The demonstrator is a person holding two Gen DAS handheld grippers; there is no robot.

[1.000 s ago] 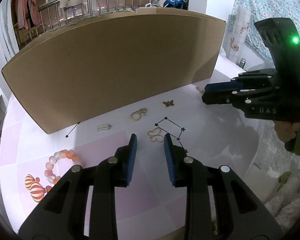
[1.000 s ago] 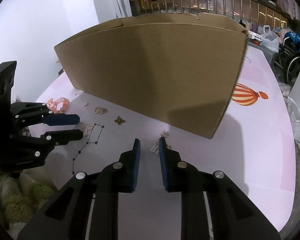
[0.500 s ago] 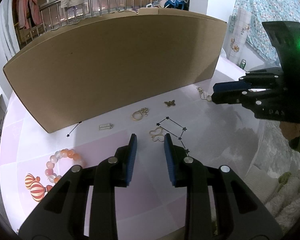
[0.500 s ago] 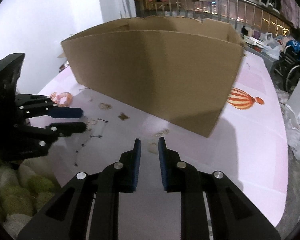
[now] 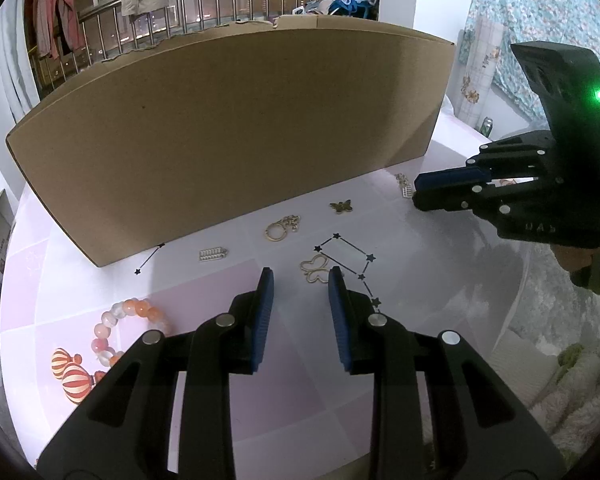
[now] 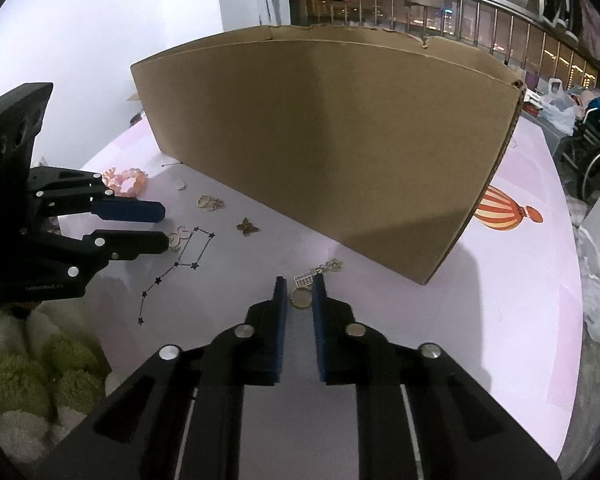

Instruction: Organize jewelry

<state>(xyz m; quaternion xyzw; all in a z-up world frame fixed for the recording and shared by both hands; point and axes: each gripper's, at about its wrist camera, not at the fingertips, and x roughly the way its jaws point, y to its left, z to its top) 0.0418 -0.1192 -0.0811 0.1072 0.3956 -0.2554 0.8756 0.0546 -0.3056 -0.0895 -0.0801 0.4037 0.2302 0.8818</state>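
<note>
Jewelry lies on a pink tablecloth (image 5: 300, 400) in front of a cardboard box (image 5: 236, 140). My right gripper (image 6: 300, 282) is low over a gold ring with a small silver cage charm (image 6: 302, 298). Its jaws are closing around the ring, with a sliver of gap still showing. In the left wrist view this gripper (image 5: 417, 194) sits beside the same charm (image 5: 404, 186). My left gripper (image 5: 300, 280) is open and holds nothing. A gold butterfly-outline charm (image 5: 316, 270) lies just ahead of its tips. In the right wrist view the left gripper (image 6: 166, 226) hovers at the left.
Also on the cloth are a gold keyring (image 5: 280, 230), a bronze butterfly (image 5: 341, 206), a silver bar charm (image 5: 212, 255) and a pink bead bracelet (image 5: 128, 320). A fluffy green-and-white throw (image 6: 28, 368) borders the table's near edge. The box (image 6: 332, 152) blocks the far side.
The right gripper's jaws have narrowed and now straddle the ring charm that lay just ahead of them. The left gripper has stayed put.
</note>
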